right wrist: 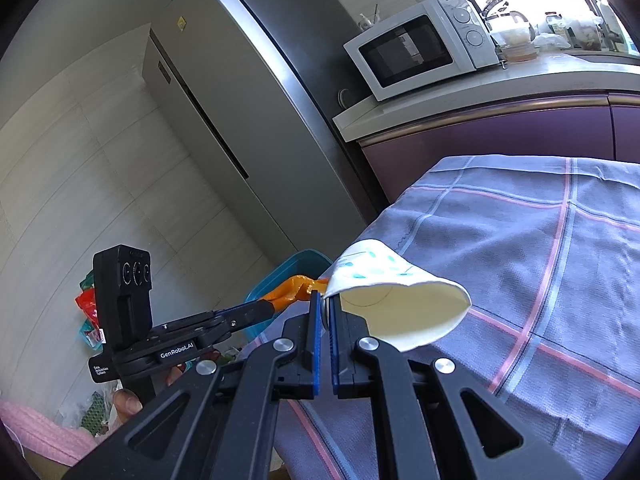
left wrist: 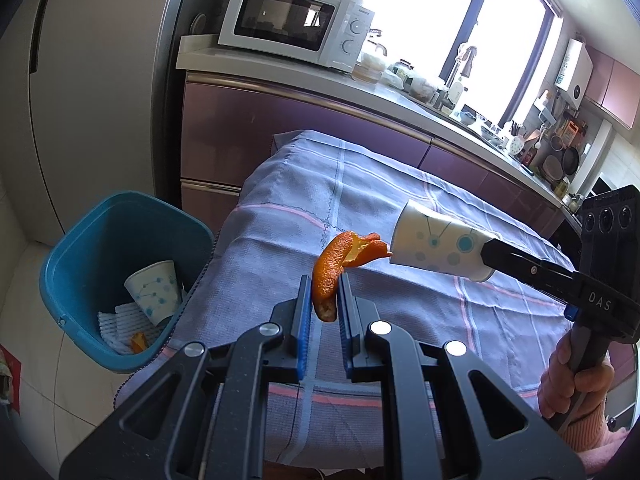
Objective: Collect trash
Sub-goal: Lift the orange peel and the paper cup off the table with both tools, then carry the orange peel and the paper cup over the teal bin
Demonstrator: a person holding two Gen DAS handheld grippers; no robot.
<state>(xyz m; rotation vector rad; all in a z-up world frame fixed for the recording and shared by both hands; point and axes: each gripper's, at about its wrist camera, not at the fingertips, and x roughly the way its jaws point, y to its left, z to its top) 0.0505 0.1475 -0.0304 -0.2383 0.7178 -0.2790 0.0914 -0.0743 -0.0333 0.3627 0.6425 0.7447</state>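
My left gripper (left wrist: 325, 285) is shut on a curled orange peel (left wrist: 334, 266), lifted above the purple checked tablecloth (left wrist: 400, 320). The same peel (right wrist: 294, 289) shows in the right wrist view at the left gripper's tips (right wrist: 266, 307). My right gripper (right wrist: 327, 300) is shut on the rim of a white paper cup (right wrist: 404, 312) with blue dots, held on its side over the cloth. In the left wrist view that cup (left wrist: 436, 242) hangs from the right gripper (left wrist: 488, 258), just right of the peel. A blue bin (left wrist: 120, 280) stands on the floor left of the table.
Inside the bin lie another paper cup (left wrist: 156, 290), white foam netting (left wrist: 120, 328) and a bit of peel (left wrist: 139, 342). A microwave (left wrist: 296, 22) sits on the counter behind, beside a tall grey fridge (left wrist: 100, 80). A hand (left wrist: 576, 384) grips the right handle.
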